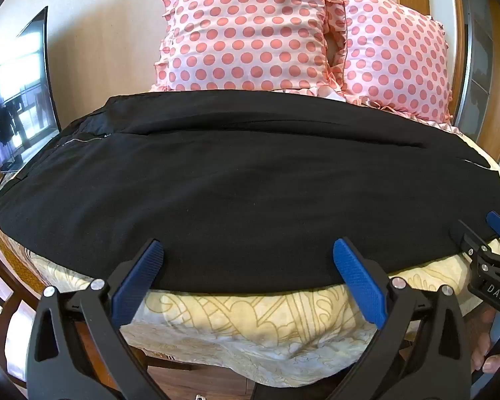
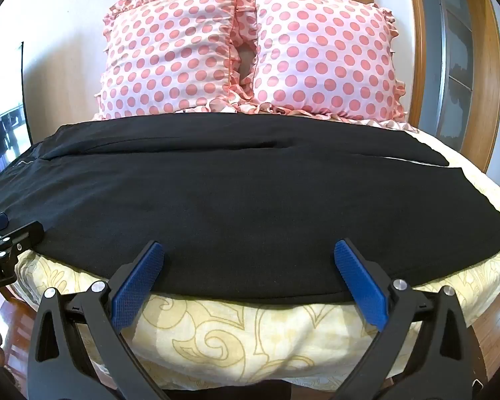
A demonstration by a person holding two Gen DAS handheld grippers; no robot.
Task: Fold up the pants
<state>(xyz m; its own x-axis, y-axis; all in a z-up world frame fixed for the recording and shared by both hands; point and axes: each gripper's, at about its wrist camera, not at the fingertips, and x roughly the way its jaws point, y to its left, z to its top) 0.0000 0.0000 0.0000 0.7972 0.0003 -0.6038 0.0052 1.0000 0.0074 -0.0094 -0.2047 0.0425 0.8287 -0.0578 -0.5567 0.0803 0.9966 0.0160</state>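
Observation:
Black pants (image 1: 236, 180) lie flat across the bed, waist with a zipper at the left, legs running to the right; they also fill the right wrist view (image 2: 236, 200). My left gripper (image 1: 248, 250) is open with blue pads, its tips over the near edge of the pants, empty. My right gripper (image 2: 250, 253) is open the same way, further right along that near edge, empty. The right gripper's tip shows at the right edge of the left wrist view (image 1: 483, 240); the left gripper's tip shows at the left edge of the right wrist view (image 2: 6, 233).
Two pink polka-dot pillows (image 2: 250, 56) lean against the wall behind the pants. The bed has a yellow patterned cover (image 2: 250, 330) that hangs over the near edge. A TV screen (image 1: 20, 100) stands to the left, a wooden door frame (image 2: 426, 50) to the right.

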